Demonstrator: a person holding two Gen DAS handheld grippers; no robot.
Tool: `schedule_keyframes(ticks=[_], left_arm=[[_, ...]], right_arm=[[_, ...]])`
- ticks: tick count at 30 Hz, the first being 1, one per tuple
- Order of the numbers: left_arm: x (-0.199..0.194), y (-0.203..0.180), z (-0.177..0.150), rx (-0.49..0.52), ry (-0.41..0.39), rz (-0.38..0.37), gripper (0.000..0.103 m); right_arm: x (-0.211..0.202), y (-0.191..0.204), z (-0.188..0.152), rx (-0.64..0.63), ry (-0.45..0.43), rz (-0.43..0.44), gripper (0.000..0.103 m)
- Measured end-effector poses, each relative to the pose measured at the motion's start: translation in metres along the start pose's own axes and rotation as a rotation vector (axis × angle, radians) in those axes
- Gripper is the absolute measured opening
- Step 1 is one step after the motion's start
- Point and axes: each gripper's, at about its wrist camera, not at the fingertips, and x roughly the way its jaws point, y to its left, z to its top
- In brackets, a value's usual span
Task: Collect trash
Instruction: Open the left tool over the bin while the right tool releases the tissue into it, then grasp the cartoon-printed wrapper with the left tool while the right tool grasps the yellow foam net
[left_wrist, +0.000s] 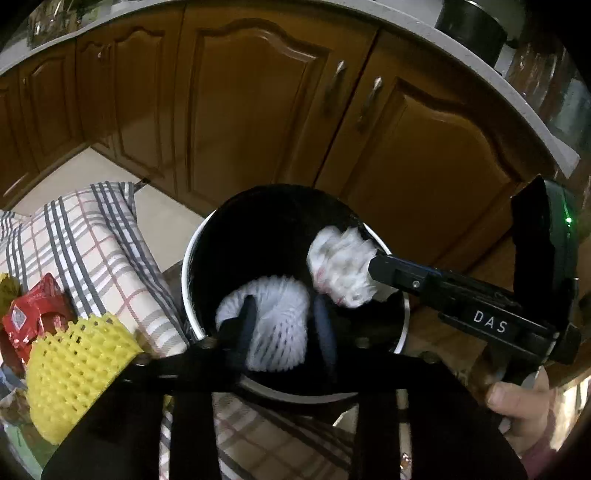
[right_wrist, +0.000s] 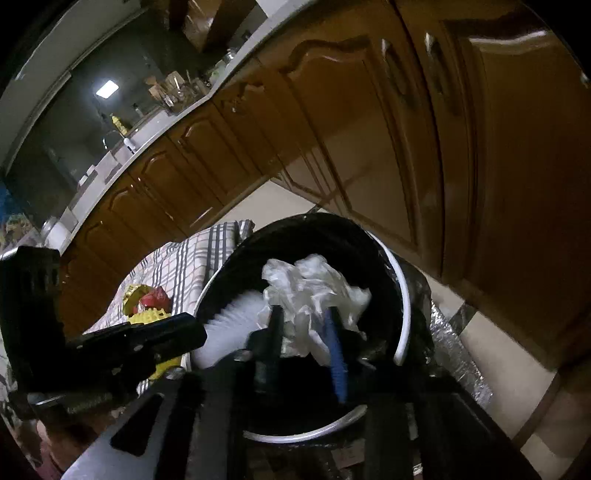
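Note:
A white-rimmed bin (left_wrist: 189, 258) lined with a black bag stands below both grippers. In the left wrist view my left gripper (left_wrist: 284, 326) hangs over its mouth with the jaws apart. A white foam fruit net (left_wrist: 277, 314) lies between them, loose in the bin. From the right, my right gripper (left_wrist: 373, 267) reaches in with a crumpled white plastic wad (left_wrist: 341, 267) at its tip. In the right wrist view that wad (right_wrist: 314, 291) sits between the parted fingers of my right gripper (right_wrist: 304, 334), over the bin (right_wrist: 404, 306). The left gripper (right_wrist: 195, 332) enters from the left, beside the foam net (right_wrist: 229, 325).
Left of the bin, a checked cloth (left_wrist: 103, 240) covers a surface that bears a yellow foam net (left_wrist: 77, 365) and a red wrapper (left_wrist: 33, 314). Brown cabinet doors (left_wrist: 258, 110) stand close behind. Crinkled foil (right_wrist: 454, 343) lies right of the bin. A hand (left_wrist: 517, 406) grips the right gripper's handle.

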Motion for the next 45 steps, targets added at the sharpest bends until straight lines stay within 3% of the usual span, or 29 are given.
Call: schedule_keyframes(ticks=[7,12,22,27,30,45], left_arm=[[-0.017,0.007,-0.017,-0.034,-0.033,0.001,0.046],[-0.047,0.02,-0.039,-0.084,-0.087,0.017,0.054],[-0.109,0.061,-0.085,-0.168,-0.178,0.129,0.061],[-0.138,0.082,-0.107,-0.205,-0.225,0.2,0.073],[-0.149,0.092,-0.116,-0.218,-0.239,0.235,0.075],[-0.165,0.125,-0.131,-0.284,-0.232,0.278,0.075]], right_arm=[[-0.005,-0.005,-0.005,0.029,-0.017,0.028,0.049],[-0.015,0.003,-0.014,0.031,-0.066,0.066,0.076],[-0.029,0.04,-0.046,-0.011,-0.108,0.101,0.083],[-0.03,0.058,-0.06,-0.025,-0.102,0.118,0.091],[-0.031,0.071,-0.066,-0.047,-0.102,0.127,0.094],[-0.018,0.122,-0.08,-0.124,-0.072,0.159,0.095]])
